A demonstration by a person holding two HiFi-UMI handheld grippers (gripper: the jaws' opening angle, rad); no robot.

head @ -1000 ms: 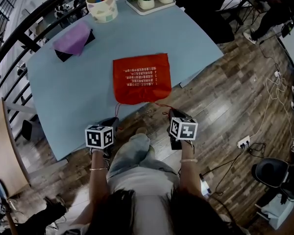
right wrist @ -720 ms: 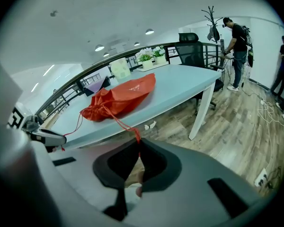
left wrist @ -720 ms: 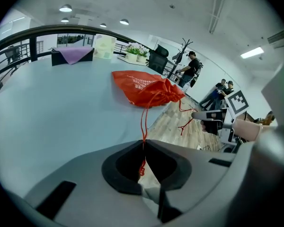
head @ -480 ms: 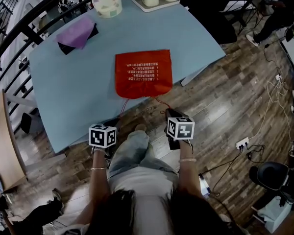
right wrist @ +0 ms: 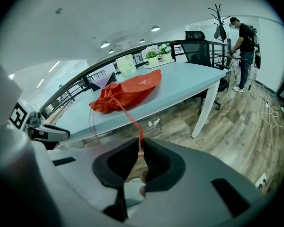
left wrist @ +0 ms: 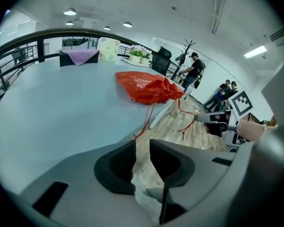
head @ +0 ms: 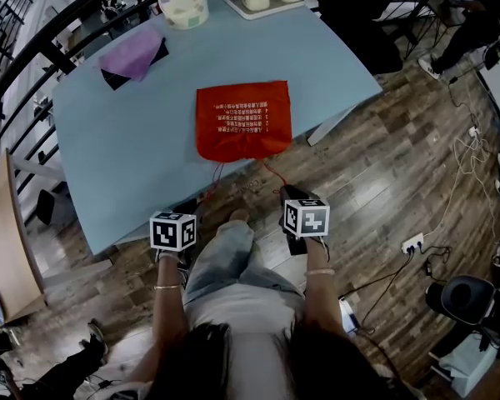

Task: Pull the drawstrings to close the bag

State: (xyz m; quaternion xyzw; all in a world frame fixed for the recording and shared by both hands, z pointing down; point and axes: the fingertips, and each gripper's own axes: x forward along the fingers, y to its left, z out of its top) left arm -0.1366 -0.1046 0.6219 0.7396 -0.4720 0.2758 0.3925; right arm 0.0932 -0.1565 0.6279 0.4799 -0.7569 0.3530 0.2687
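The red drawstring bag (head: 242, 122) lies flat on the pale blue table (head: 108, 157), its gathered mouth at the near edge. It also shows as the bag (left wrist: 149, 86) and the bag (right wrist: 128, 91) in the two gripper views. My left gripper (head: 186, 210) hangs below the table edge. Its jaws are opening, and the left cord (left wrist: 144, 119) droops slack just ahead of the left gripper (left wrist: 142, 143), not pinched. My right gripper (head: 289, 195) is shut on the right cord (right wrist: 130, 117), which runs straight into the right gripper (right wrist: 141, 146).
At the far side stand a cup of coloured items (head: 182, 0), a tray of flower pots (head: 267, 2) and a purple cloth (head: 133, 55). A dark railing (head: 33, 52) borders the table's left. The person's legs, a wooden floor and a power strip (head: 414, 242) lie below.
The bag's near edge has drawn in a little. The left cord now hangs looser over the table edge. Both grippers have stayed almost in place below that edge.
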